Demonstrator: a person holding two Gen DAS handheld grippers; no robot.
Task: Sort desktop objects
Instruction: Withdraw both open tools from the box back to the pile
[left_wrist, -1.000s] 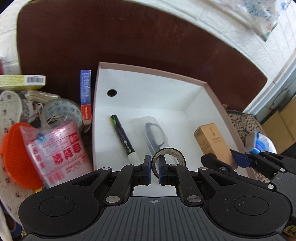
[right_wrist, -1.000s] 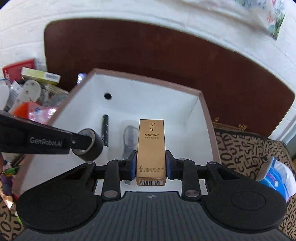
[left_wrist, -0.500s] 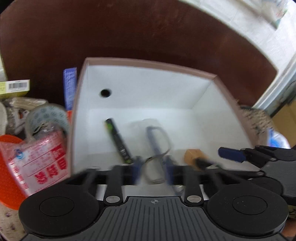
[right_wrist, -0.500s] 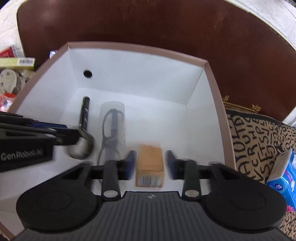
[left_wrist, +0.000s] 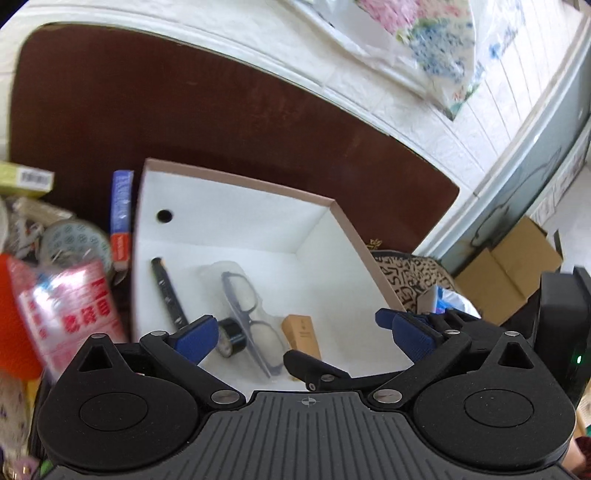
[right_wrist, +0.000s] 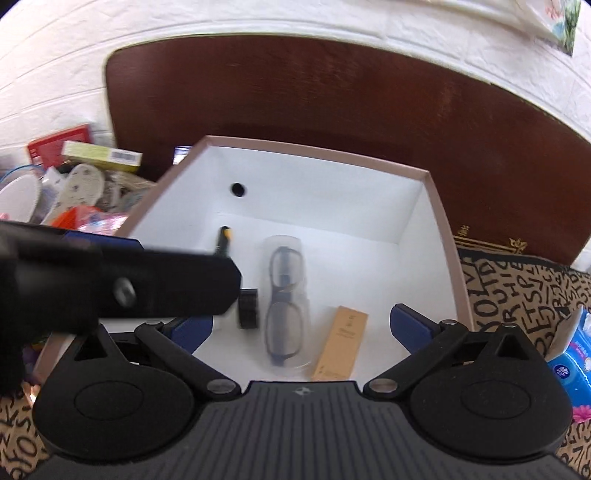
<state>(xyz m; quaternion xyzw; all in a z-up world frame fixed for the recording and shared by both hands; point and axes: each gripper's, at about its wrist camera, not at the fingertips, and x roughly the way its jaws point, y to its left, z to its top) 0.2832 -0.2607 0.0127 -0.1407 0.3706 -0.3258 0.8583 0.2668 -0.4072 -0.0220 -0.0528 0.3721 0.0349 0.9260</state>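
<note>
Both grippers, left gripper (left_wrist: 295, 328) and right gripper (right_wrist: 301, 325), hang spread wide and empty over the white cardboard box (right_wrist: 325, 173).
Drop step looks done; small black tape roll (right_wrist: 248, 308) and tan carton (right_wrist: 341, 341) lie on the box floor below my fingers, beside the clear-cased glasses (right_wrist: 285, 299). Next I need another item from the clutter pile (left_wrist: 70, 291) left of the box.

White box (right_wrist: 325, 192); black tape roll (right_wrist: 247, 308); tan carton (right_wrist: 341, 343); blue-framed glasses (right_wrist: 282, 306)
</note>
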